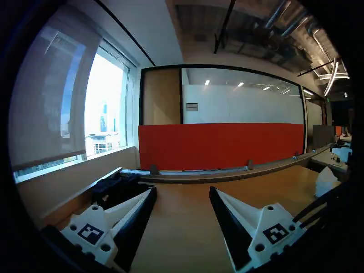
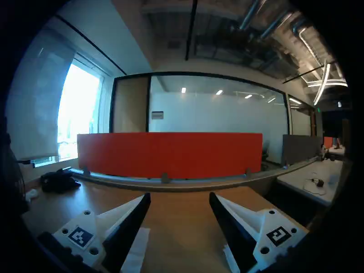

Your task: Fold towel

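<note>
Towel (image 2: 136,252), white, lies on the bench (image 2: 182,223) under my right jaws, which are spread wide and grip nothing. Beyond, from the left: a dark bundle (image 2: 58,179), then an orange divider (image 2: 170,154). My left jaws, likewise released, have that bundle just beside them.
</note>
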